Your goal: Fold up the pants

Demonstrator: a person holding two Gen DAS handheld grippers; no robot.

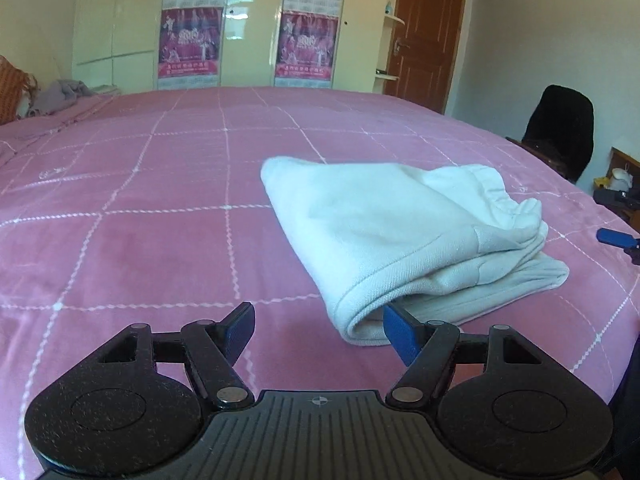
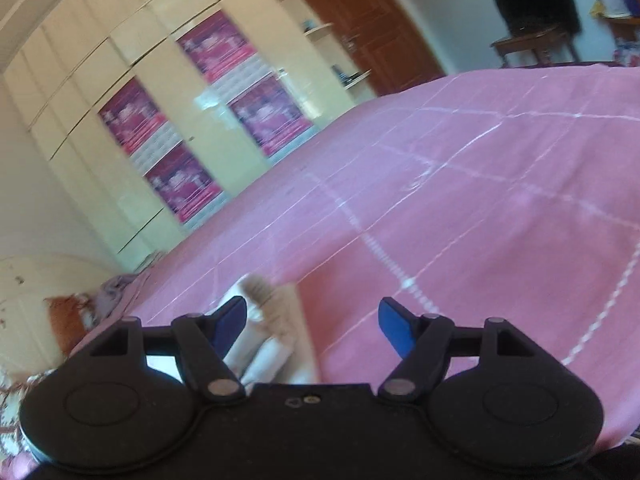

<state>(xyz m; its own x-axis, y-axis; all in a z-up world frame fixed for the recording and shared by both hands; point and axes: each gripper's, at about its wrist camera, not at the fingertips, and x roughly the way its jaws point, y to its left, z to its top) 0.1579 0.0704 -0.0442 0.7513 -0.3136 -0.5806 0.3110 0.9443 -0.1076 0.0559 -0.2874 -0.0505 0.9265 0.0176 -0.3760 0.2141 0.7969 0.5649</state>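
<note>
The white pants [image 1: 400,232] lie folded into a thick bundle on the pink checked bedspread [image 1: 160,220], right of centre in the left wrist view. My left gripper [image 1: 320,326] is open just in front of the bundle's near folded corner. That corner sits close to the right blue pad [image 1: 400,334], and nothing is pinched. A blue fingertip [image 1: 616,238] of the other gripper shows at the right edge. In the tilted, blurred right wrist view my right gripper [image 2: 312,322] is open over the bedspread [image 2: 480,220]. Part of the pants [image 2: 268,344] lies by its left finger.
A cream wardrobe [image 1: 248,40] with purple posters stands beyond the bed, and a brown door [image 1: 428,32] is to its right. A black-draped chair [image 1: 560,128] and a small shelf stand off the bed's right side. A heap of grey cloth [image 1: 64,94] lies at the far left corner.
</note>
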